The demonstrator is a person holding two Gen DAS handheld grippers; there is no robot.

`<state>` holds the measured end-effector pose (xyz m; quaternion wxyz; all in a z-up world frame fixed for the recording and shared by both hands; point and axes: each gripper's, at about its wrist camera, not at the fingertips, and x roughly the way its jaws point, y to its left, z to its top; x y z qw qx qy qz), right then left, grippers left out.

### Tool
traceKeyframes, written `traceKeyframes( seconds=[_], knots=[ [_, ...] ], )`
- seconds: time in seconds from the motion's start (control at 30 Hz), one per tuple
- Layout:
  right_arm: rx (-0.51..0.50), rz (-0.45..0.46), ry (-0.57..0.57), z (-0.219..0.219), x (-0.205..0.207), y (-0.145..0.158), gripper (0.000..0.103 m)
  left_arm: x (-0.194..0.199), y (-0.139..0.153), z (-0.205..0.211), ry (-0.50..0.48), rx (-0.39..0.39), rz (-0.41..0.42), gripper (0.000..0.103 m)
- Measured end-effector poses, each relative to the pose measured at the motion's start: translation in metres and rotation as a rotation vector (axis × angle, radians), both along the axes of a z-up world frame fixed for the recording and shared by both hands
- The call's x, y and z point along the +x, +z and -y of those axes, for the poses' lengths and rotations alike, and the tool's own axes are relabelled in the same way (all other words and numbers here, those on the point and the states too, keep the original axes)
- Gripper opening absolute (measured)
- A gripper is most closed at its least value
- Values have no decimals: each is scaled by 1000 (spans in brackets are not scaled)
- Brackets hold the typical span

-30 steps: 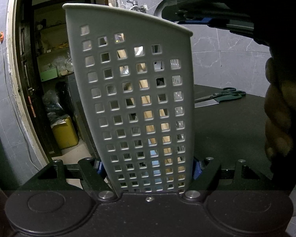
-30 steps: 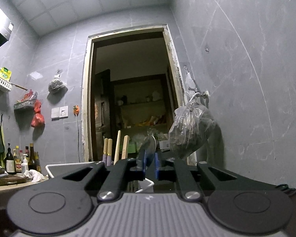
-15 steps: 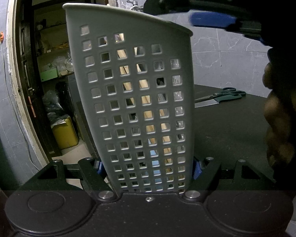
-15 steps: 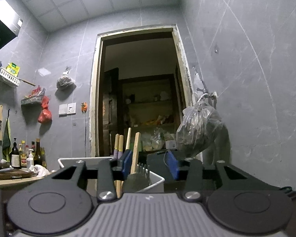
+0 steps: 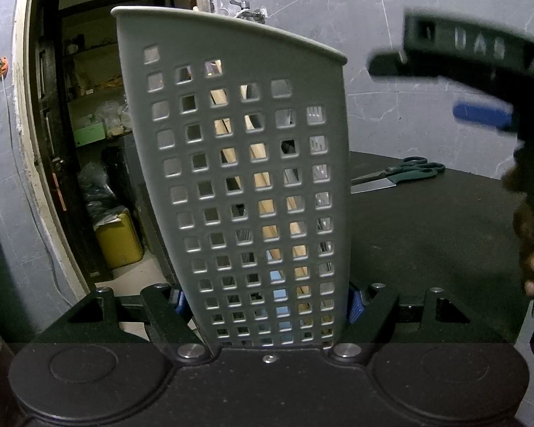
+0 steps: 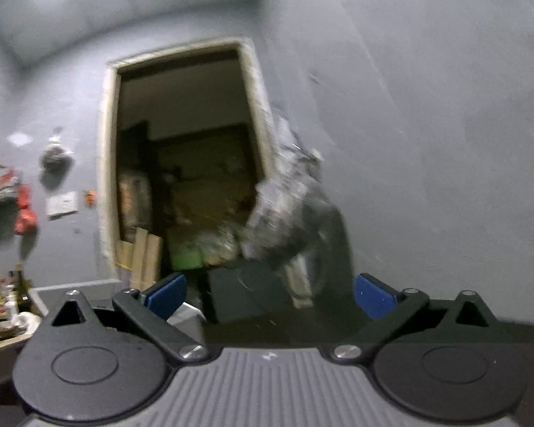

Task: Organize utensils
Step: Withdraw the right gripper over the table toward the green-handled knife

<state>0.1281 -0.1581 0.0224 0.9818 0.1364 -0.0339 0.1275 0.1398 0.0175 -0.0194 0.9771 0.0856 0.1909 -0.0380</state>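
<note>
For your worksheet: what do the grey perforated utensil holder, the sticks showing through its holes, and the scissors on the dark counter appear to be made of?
Grey perforated utensil holder: probably moulded plastic, matt, with a smooth rolled rim and even square holes.
Pale sticks inside the holder: likely wood or bamboo, judging by their tan, unglossy colour.
Scissors: shiny metal blades with dark green handles that look plastic.

Black tongs (image 6: 268, 295) with blue pads (image 6: 165, 293) and silver screws.
</note>
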Motion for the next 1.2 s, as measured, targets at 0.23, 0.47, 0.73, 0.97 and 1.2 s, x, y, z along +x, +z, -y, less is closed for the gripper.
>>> traceKeyframes(
  seconds=[0.23,0.47,0.73,0.97,1.2],
  knots=[
    [108,-209,-66,26,30,-25,103,2,0,4,5,6,-4,78],
    [116,-316,-68,28,47,-35,103,9,2,6,8,11,-19,78],
    [125,-369,-58,27,51,-35,103,19,5,6,18,13,-29,78],
    [144,-410,-41,29,57,-36,103,23,6,11,28,14,-30,78],
    [129,-434,-48,27,60,-36,103,20,5,14,28,16,-28,78]
  ],
)
